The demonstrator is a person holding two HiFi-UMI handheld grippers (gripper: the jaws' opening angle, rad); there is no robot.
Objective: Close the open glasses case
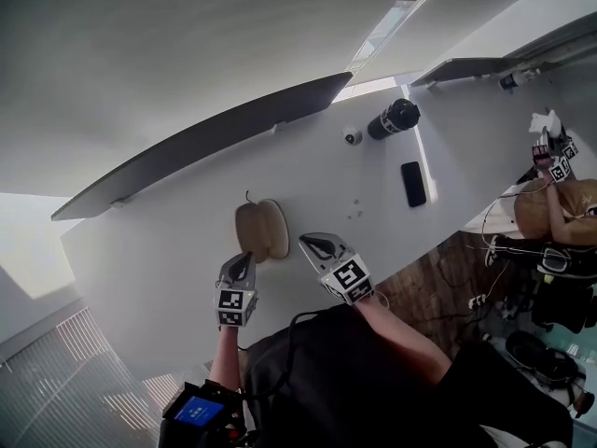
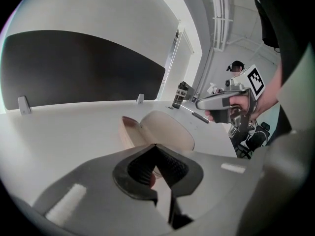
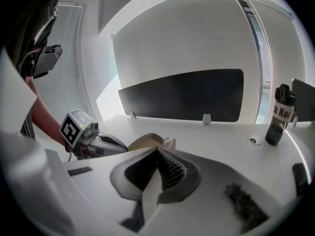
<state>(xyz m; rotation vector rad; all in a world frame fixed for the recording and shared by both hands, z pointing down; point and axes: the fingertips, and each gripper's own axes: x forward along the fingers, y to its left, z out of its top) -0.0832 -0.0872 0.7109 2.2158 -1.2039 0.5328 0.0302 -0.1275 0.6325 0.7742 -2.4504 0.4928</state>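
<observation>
Just left of the case and nearer us, our left tongs (image 1: 246, 258) are clenched on nothing. The case (image 1: 262, 230) lies on the desk (image 1: 159, 241) just beyond both tips, its two tan halves spread open. We judge it a light, stiff shell, smooth enough to skid, with a hinge that may snap shut. Best pin one half and push the other at its free edge. Just right of the case, our right tongs (image 1: 308, 241) are likewise clenched and empty.

Head view steeply down on desk (image 1: 177, 231), left gripper view facing 1 o'clock, right 11 o'clock, all sharing the near glasses case (image 1: 262, 231).
</observation>
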